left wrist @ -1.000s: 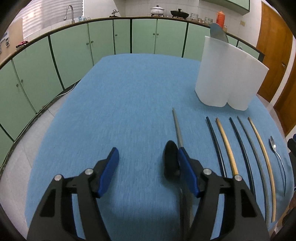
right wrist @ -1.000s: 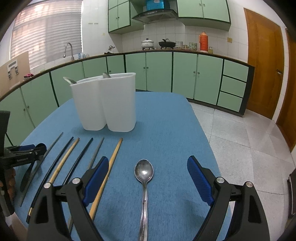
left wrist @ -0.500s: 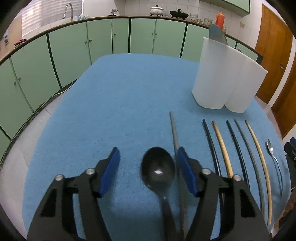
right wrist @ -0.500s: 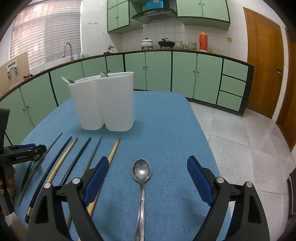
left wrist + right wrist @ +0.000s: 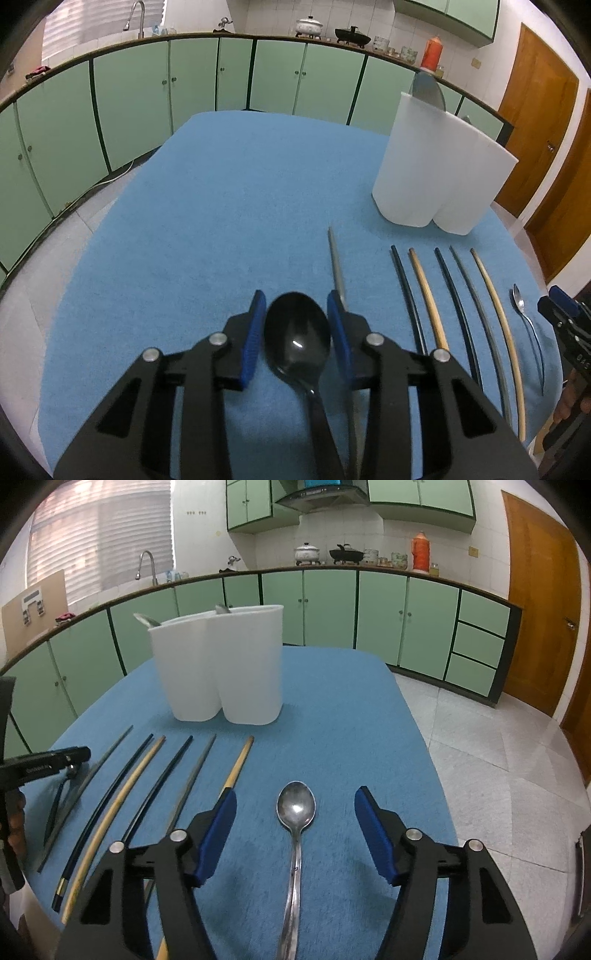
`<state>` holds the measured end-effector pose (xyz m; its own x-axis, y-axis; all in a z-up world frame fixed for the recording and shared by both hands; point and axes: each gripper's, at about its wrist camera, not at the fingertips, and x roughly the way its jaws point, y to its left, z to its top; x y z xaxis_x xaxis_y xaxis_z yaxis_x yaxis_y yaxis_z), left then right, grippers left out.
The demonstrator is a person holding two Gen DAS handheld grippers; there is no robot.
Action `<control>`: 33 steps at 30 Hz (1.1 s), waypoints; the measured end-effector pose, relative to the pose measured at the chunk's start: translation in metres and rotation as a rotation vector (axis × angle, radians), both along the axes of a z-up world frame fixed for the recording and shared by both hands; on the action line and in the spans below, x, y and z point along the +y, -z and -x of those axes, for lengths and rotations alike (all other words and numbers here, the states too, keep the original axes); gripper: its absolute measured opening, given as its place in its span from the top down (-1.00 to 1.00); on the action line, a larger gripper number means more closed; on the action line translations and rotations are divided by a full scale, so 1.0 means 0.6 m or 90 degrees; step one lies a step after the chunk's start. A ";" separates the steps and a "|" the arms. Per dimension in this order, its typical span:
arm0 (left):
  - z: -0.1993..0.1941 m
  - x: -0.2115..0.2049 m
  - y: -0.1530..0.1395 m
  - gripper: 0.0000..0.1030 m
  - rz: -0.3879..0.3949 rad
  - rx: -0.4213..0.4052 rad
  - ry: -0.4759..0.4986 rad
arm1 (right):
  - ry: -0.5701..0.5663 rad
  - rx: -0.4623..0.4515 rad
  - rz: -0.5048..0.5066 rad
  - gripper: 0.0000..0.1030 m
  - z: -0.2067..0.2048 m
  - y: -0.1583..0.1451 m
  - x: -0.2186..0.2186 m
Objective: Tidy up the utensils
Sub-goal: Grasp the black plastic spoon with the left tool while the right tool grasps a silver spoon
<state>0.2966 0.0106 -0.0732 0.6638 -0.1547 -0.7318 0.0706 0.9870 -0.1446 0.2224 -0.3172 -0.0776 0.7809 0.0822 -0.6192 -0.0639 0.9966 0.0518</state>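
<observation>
My left gripper [image 5: 296, 325] is shut on a black spoon [image 5: 297, 336], its bowl between the blue pads. A grey chopstick [image 5: 337, 260] lies just right of it. Several chopsticks [image 5: 458, 295], dark and wooden, lie in a row on the blue table [image 5: 229, 206]. A white two-part utensil holder [image 5: 439, 170] stands at the far right with spoons in it. My right gripper [image 5: 295, 827] is open and straddles a silver spoon [image 5: 296, 808] lying on the table. The holder [image 5: 218, 664] stands behind it in the right wrist view. The left gripper [image 5: 55, 764] shows at the left edge there.
Green kitchen cabinets [image 5: 332, 609] run around the room behind the table. A wooden door [image 5: 535, 602] is at the right. The table's right edge [image 5: 424, 738] drops to a tiled floor.
My left gripper has closed on the black spoon, whose bowl now sits flat between the pads. My right gripper has barely moved over the silver spoon.
</observation>
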 end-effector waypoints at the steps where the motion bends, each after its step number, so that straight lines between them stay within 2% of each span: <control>1: 0.002 0.002 -0.002 0.36 0.001 -0.003 0.002 | 0.000 0.004 0.001 -0.24 -0.001 0.001 0.000; 16: 0.012 -0.002 -0.003 0.36 -0.017 -0.019 0.010 | -0.029 0.060 0.004 -0.07 -0.027 0.014 0.002; 27: 0.016 0.003 -0.014 0.37 -0.014 -0.037 0.011 | -0.033 0.129 -0.008 0.38 -0.072 0.033 0.004; 28: 0.017 0.004 -0.014 0.37 -0.014 -0.038 0.011 | -0.034 0.134 -0.008 0.51 -0.073 0.035 0.006; 33: 0.022 0.002 -0.019 0.37 -0.012 -0.045 0.013 | -0.032 0.145 -0.008 0.51 -0.076 0.037 0.004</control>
<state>0.2832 0.0119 -0.0619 0.7104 -0.1551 -0.6865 0.1002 0.9878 -0.1195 0.2679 -0.3148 -0.0996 0.6159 0.1272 -0.7775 -0.0993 0.9915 0.0836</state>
